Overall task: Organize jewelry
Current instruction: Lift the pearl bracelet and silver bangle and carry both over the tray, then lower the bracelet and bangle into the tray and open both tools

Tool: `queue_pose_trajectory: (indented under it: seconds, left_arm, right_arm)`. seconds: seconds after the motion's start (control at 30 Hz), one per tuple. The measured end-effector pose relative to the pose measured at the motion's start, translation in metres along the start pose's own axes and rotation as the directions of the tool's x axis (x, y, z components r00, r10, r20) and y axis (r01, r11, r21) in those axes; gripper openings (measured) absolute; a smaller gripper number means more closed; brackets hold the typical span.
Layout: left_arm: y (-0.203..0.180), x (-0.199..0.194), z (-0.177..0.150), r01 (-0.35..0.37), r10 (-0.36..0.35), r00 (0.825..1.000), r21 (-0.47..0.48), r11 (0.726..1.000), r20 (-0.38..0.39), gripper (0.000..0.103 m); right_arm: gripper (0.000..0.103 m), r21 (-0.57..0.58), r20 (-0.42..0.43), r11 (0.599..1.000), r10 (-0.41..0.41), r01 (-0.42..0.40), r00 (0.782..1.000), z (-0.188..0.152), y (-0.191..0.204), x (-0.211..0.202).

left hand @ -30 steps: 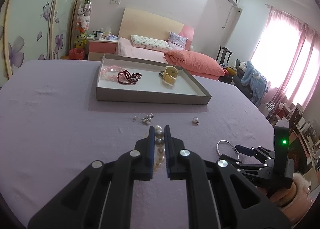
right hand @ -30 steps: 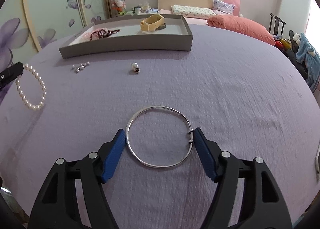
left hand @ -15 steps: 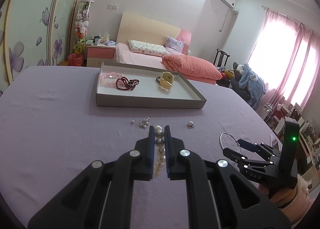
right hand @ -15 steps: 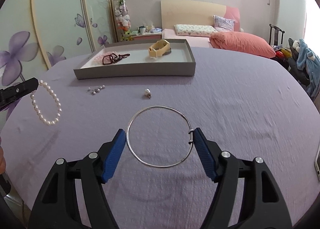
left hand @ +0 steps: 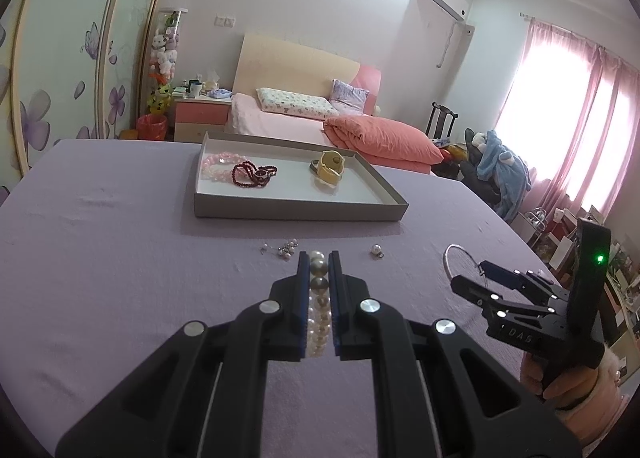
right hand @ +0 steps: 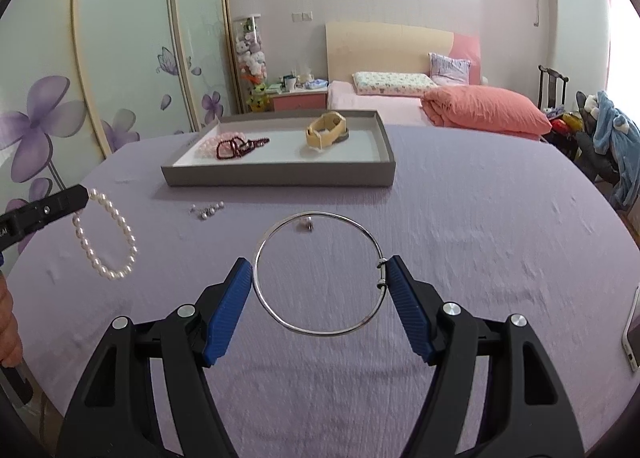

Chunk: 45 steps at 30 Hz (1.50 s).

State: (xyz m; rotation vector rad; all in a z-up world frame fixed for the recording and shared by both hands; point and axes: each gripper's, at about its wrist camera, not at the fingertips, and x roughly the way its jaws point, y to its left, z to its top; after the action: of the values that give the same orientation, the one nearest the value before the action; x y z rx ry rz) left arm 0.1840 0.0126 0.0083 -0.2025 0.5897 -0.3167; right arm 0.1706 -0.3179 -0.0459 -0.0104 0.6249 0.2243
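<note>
Pearl bracelet (right hand: pixel 106 236) hangs clenched in the left tool (left hand: pixel 319 258), clear of the lilac table (right hand: pixel 480 218); the silver bangle (right hand: pixel 319 273) is braced across the right tool (right hand: pixel 320 272), its blue pads (right hand: pixel 228 314) pressing opposite sides of the hoop. Both loads face the grey tray (right hand: pixel 280 176), which lies straight ahead with its long side crosswise. The left tool looks nearer its left half. Both tools tilt gently downward.

Pearl bracelet (right hand: pixel 106 240) hanging above the cloth, thin silver bangle (right hand: pixel 318 274) held level
</note>
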Motion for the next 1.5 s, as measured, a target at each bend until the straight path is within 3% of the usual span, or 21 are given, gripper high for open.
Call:
queue_pose_trajectory:
  seconds: [0.37, 0.73, 0.87, 1.3, 1.5]
  left_arm:
    - [-0.003, -0.012, 0.009, -0.034, 0.033, 0.998, 0.010, 0.999, 0.059, 0.010]
    - [-0.013, -0.010, 0.042, -0.131, 0.119, 0.982, 0.072, 0.989, 0.148, 0.010]
    - [-0.017, -0.003, 0.059, -0.179, 0.160, 0.969, 0.087, 0.980, 0.190, 0.010]
    - [-0.021, 0.057, 0.109, -0.310, 0.269, 0.923, 0.116, 0.944, 0.274, 0.010]
    - [-0.017, 0.096, 0.129, -0.322, 0.285, 0.918, 0.098, 0.942, 0.276, 0.010]
  right_arm:
    - [0.069, -0.011, 0.125, 1.000, -0.009, 0.011, 0.992, 0.022, 0.005, -0.016]
    - [0.069, -0.021, 0.252, 1.000, -0.011, 0.017, 0.968, 0.050, 0.018, -0.019]
    - [0.069, -0.017, 0.294, 1.000, -0.017, 0.023, 0.956, 0.065, 0.021, -0.013]
    - [0.070, 0.038, 0.369, 0.997, -0.079, 0.070, 0.926, 0.115, 0.016, 0.043]
    - [0.070, 0.086, 0.357, 0.993, -0.108, 0.082, 0.928, 0.135, 0.008, 0.086]
